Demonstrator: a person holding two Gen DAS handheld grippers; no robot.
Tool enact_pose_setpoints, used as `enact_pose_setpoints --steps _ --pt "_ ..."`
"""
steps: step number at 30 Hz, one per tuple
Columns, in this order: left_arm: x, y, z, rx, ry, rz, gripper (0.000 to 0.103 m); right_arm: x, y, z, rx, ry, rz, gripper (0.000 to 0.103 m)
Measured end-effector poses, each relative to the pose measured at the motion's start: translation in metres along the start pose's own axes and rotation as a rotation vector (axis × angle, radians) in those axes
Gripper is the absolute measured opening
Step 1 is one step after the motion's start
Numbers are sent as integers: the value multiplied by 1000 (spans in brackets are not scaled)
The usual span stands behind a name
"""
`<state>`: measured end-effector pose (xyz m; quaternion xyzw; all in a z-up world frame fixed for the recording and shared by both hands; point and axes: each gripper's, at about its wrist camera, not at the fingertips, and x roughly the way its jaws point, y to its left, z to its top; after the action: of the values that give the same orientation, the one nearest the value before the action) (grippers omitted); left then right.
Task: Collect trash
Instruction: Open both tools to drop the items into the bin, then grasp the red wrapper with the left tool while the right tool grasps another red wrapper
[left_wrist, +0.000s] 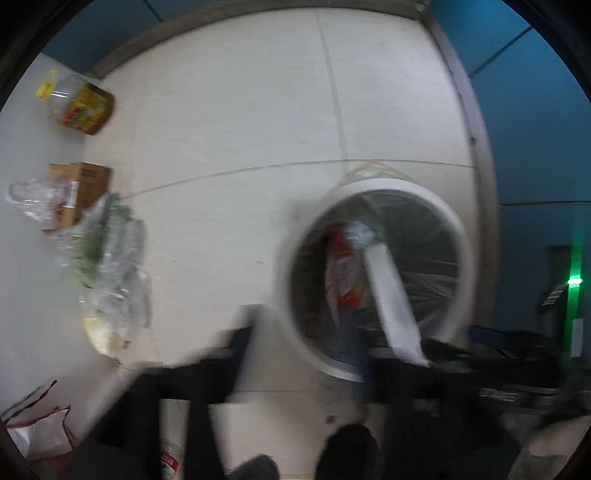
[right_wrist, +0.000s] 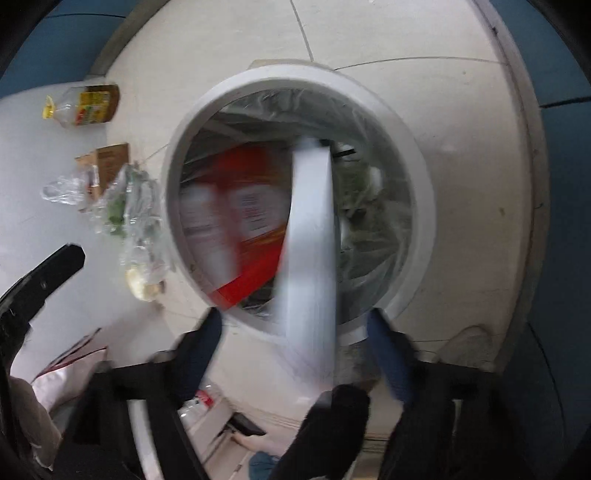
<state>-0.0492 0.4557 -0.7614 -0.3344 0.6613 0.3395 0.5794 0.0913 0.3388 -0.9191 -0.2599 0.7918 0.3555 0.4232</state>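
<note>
bin (right_wrist: 417, 206): we see it on the floor (left_wrist: 240, 110), right of the litter row
in the bin: a packet (right_wrist: 243, 206) left of a paper strip (right_wrist: 312, 229) that leans over the near rim
left edge of floor: bottle (left_wrist: 79, 105) farthest, box (left_wrist: 83, 192) nearer, plastic bags (left_wrist: 110, 266) nearest

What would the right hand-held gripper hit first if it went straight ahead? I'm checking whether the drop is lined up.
Probably the long white paper strip lying between the open fingers of the right hand-held gripper, then the lined trash bin and its red carton. Blur leaves depth uncertain.
</note>
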Motion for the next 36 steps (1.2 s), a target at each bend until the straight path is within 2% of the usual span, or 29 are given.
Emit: enact_pose_setpoints --steps 1,3,5,6,9,12,14,15,23,28,36 --pt "-5 3 -3 -4 -30 25 88 -5 2 -4 -4 -18 -22 86" --pt "-16 13 -9 -23 -81 62 89 -19 9 -16 -41 -65 -109 91" --pt "-31 18 -18 -43 -125 60 103 -43 21 -18 -80 -120 -175 101" --pt "-40 18 -20 -43 -140 73 103 -54 19 -22 -101 -143 -217 102" --pt "-74 20 -28 -48 -194 102 103 -88 44 -41 -156 -225 -327 102" --pt "-110 27 -39 -79 -204 93 103 -130 68 -56 -176 -300 -376 103" --pt "-144 30 -50 -99 -234 85 103 -163 76 -71 -183 -336 -365 103" --pt "-158 28 -53 -104 -225 99 103 -179 82 -78 -185 -346 -358 103" --pt "-302 15 -101 -119 -322 80 103 -328 130 -175 -229 -469 -318 103" --pt "-370 3 -131 -95 -335 93 103 -404 144 -235 -223 -533 -289 103" --pt "-464 -17 -175 -102 -398 61 103 -500 154 -325 -224 -613 -220 103"
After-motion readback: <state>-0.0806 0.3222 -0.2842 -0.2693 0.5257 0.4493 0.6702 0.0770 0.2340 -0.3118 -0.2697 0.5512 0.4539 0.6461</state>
